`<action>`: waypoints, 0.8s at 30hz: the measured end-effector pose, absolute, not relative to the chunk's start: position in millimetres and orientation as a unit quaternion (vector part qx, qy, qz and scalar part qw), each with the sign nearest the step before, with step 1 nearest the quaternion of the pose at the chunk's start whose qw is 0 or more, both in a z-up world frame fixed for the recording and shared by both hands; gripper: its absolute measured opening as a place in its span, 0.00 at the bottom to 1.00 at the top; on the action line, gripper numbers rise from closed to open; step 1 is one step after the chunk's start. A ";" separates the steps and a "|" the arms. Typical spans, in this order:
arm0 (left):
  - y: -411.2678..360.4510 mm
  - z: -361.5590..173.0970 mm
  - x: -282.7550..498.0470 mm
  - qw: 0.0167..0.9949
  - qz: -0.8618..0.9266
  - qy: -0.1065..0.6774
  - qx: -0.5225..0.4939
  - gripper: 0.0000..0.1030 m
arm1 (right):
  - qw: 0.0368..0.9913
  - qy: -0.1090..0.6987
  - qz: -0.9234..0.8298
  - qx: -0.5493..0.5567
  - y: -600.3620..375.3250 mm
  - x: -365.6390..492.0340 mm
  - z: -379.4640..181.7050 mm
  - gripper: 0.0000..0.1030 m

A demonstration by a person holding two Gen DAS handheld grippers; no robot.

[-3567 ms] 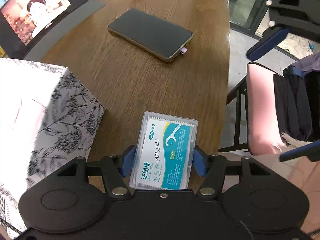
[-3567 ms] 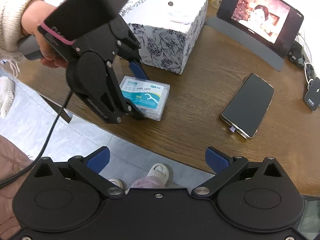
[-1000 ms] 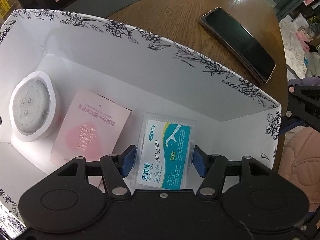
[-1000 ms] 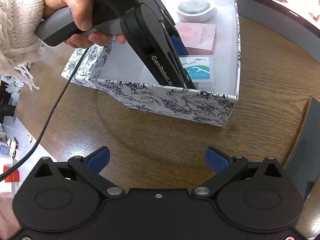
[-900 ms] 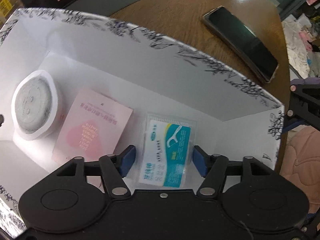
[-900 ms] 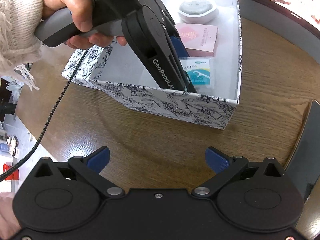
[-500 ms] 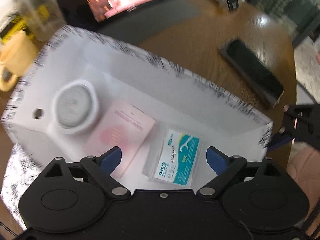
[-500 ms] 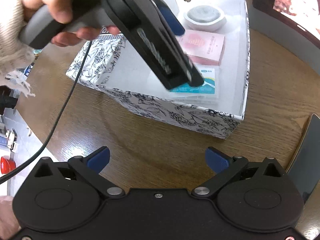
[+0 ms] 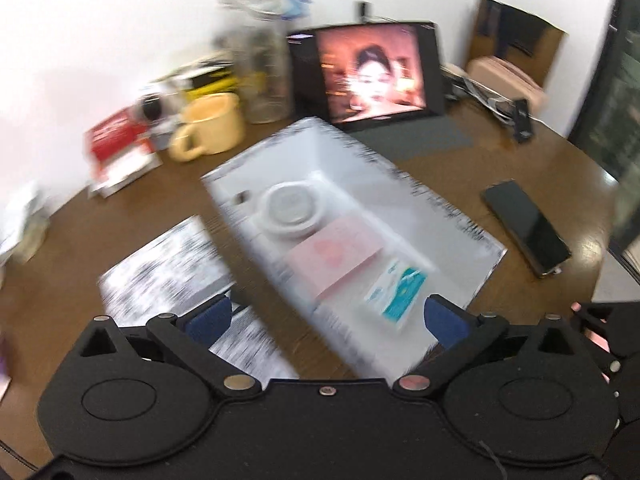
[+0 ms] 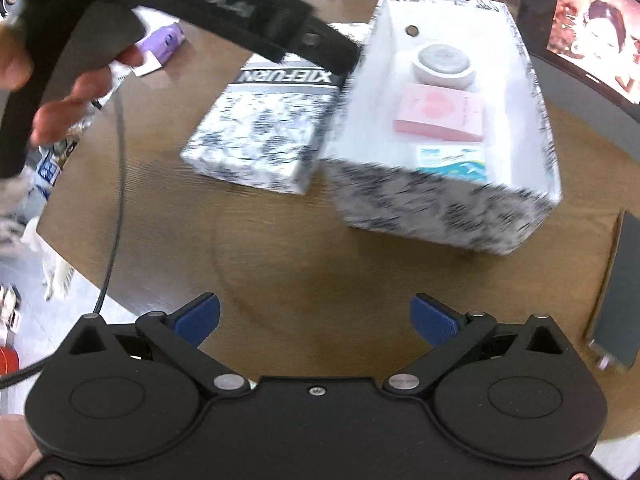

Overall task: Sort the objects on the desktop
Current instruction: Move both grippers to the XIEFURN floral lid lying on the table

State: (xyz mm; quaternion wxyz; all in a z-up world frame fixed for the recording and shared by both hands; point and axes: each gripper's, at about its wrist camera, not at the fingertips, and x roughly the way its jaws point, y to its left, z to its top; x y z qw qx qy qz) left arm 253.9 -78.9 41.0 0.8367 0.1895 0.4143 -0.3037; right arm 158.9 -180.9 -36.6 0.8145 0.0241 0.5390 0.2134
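Inside the patterned box (image 10: 448,208), the floss pack (image 10: 452,162) lies beside a pink packet (image 10: 440,116); left claw (image 9: 326,318) and right claw (image 10: 314,318) both gape empty.

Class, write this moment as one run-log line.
left gripper: open, empty | right gripper: open, empty | floss pack: in patterned box | phone: on table

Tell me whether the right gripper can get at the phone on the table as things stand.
Probably yes. The right gripper is open and holds nothing, and the phone lies flat on bare table off to its right, apart from the floral box. Nothing stands between them, though a flat phone may be awkward to pinch.
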 end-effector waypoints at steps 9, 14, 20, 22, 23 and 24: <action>8.6 56.6 196.4 0.868 -0.227 0.417 0.143 1.00 | 0.849 0.491 0.195 0.009 -120.6 116.1 -7.7 1.00; 43.0 59.5 174.9 0.878 -0.201 0.413 0.132 1.00 | 0.858 0.476 0.193 0.008 -92.4 101.3 0.1 1.00; 67.2 62.5 164.9 0.886 -0.177 0.406 0.140 1.00 | 0.862 0.467 0.196 -0.007 -70.2 99.4 5.2 1.00; 74.1 61.2 168.0 0.888 -0.166 0.408 0.133 1.00 | 0.863 0.466 0.194 -0.006 -67.5 105.0 5.4 1.00; 79.0 59.9 170.2 0.889 -0.162 0.411 0.121 1.00 | 0.864 0.466 0.192 -0.005 -66.7 108.5 5.5 1.00; 84.2 58.4 172.8 0.889 -0.159 0.416 0.105 1.00 | 0.865 0.465 0.190 -0.005 -66.0 112.5 5.4 1.00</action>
